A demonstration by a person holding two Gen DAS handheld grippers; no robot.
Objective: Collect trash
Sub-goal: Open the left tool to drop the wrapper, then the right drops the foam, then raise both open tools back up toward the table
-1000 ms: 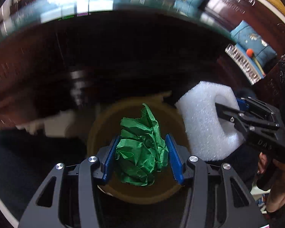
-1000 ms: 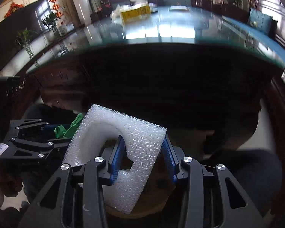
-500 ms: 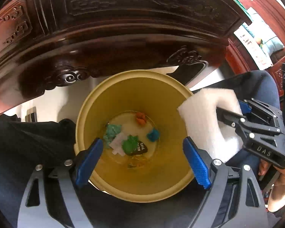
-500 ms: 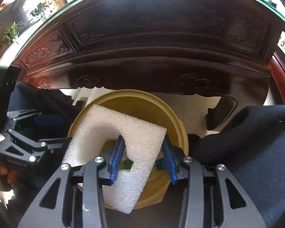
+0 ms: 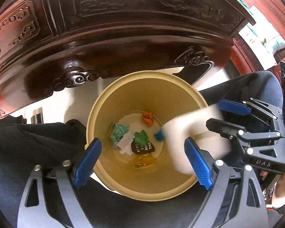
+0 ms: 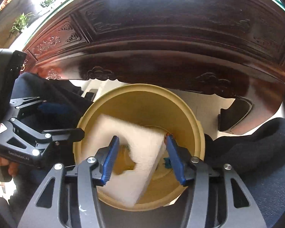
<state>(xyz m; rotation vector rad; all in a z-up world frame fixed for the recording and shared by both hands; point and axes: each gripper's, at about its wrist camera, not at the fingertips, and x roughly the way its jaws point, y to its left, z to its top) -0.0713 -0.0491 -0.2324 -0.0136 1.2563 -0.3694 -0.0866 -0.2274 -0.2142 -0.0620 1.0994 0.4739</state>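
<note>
Dropping step: both tools hung over the yellow bin [image 5: 182, 102]. The left tool [image 5: 142, 163] stood open, empty. The right tool [image 6: 140, 158] was opening, its pads clear of the white foam piece [image 6: 129, 152] tipping into the bin. Next: fetch more trash.

One yellow bin [image 5: 123, 102]; inside it one orange paper wad [image 5: 147, 118], two green wads [image 5: 119, 133] [image 5: 141, 137], one blue wad [image 5: 159, 135], one white scrap [image 5: 125, 143], one black tag [image 5: 143, 148]; one white foam piece [image 6: 131, 152]; two tools [image 5: 142, 161] [image 6: 140, 157]
</note>
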